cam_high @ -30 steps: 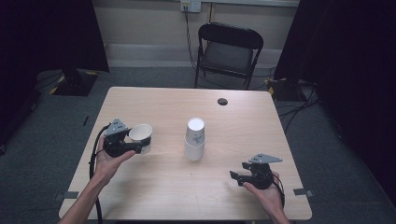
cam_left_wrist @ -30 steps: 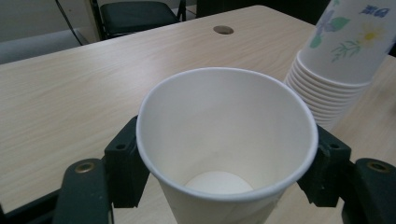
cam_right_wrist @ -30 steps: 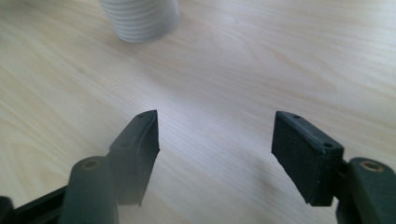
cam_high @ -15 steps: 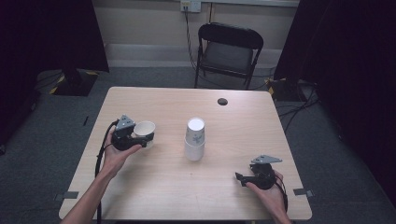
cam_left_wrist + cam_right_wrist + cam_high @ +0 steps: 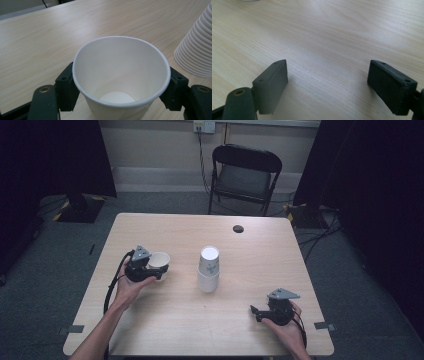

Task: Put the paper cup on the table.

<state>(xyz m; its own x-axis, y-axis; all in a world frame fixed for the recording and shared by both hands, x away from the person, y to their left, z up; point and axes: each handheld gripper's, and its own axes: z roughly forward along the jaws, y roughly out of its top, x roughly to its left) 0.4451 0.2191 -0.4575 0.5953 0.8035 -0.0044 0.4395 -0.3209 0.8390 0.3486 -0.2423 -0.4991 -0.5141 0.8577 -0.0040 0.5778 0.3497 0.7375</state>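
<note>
Got a single white paper cup clamped in the left gripper, mouth up, with a black pad pressed against each side just under the rim and the jaws partly closed, only as wide as the cup itself. Sitting well to the left of the tall upside-down stack of white paper cups in the middle of the pale wooden table, a touch farther back than the stack's base and low over the wood. Touching down or not, can't tell. Probably gripped by the sides like that to keep it upright and uncrushed while standing it clear of the stack, so guessing one cup pulled off to be set out on its own. Left hand wrapped around the gripper body from below, forearm angling in from the near edge, jaws pointing roughly level toward the stack. Then to the right of the stack and nearer the front edge, the right gripper held low over the tabletop in the right hand, aimed left. Jaws just been opening and now spread wide, nothing but bare wood between them. Likely parked there out of the way, ready for whatever comes next.
</note>
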